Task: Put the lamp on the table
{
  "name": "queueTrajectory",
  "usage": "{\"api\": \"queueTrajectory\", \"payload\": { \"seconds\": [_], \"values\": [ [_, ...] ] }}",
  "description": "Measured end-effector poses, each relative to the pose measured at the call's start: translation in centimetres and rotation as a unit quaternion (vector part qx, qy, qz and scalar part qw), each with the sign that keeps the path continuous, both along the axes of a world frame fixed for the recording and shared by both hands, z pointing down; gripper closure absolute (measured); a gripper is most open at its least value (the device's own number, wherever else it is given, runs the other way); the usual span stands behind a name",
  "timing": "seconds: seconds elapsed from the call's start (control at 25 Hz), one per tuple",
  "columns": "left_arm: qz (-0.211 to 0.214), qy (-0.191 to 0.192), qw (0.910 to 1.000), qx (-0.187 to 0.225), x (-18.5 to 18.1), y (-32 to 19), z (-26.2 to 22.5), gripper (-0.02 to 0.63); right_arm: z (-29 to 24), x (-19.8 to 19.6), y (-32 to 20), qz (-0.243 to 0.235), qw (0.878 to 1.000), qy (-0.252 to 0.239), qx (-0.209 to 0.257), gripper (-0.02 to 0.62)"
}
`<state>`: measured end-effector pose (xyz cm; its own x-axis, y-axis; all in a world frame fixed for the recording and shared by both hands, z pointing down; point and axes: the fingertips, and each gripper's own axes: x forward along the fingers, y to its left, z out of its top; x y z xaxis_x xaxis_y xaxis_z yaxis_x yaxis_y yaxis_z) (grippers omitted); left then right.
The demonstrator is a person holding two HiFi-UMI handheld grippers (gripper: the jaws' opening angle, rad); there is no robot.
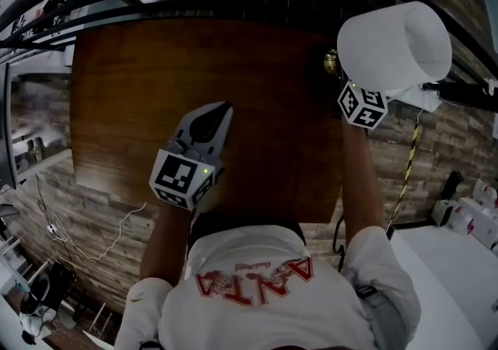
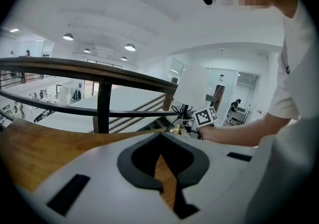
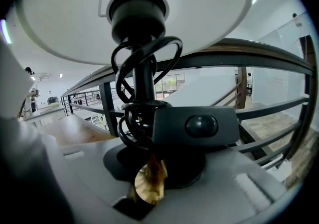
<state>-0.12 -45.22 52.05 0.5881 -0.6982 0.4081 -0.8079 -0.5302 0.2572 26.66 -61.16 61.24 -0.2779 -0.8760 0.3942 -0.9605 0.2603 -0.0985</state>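
Your right tongs (image 3: 149, 170) are clamped low on the white-shaded, black-stemmed lamp (image 1: 397, 45), held at the far right edge of the brown wooden bench (image 1: 156, 92). If you set it down that close to the edge, its coiled black cord (image 3: 130, 86) could snag and topple it. Your left tongs (image 1: 222, 113) are together and empty.

Wood, brass and matt plastic.
The table (image 1: 156, 76) was smooth brown wood with a soft sheen; the lampshade (image 1: 397, 45) white and matt, the lamp fitting (image 3: 148, 183) shiny brass-like metal, cord (image 3: 124, 128) and switch (image 3: 194, 126) black plastic, the railing (image 2: 99, 71) dark metal.
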Motion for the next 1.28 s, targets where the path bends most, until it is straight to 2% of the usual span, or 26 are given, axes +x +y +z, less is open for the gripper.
{"api": "queueTrajectory", "payload": {
  "seconds": [0.44,0.6,0.92,1.28],
  "values": [
    [0.0,-0.001,1.0,-0.009,-0.2,0.7,0.8,0.597,0.2,-0.1,0.2,0.007,1.0,-0.011,0.023,0.506],
    [-0.001,-0.004,1.0,-0.006,-0.4,0.9,0.4,0.597,0.7,-0.4,0.5,0.012,1.0,-0.006,0.011,0.505],
    [-0.001,-0.006,1.0,-0.002,-1.2,1.5,-0.3,0.597,0.4,0.4,3.8,0.028,1.0,-0.012,0.005,0.497],
    [0.019,0.005,0.9993,0.033,-2.0,3.1,-4.5,0.597,-2.3,-1.1,10.0,0.035,0.999,-0.017,-0.009,0.509]
  ]
}}
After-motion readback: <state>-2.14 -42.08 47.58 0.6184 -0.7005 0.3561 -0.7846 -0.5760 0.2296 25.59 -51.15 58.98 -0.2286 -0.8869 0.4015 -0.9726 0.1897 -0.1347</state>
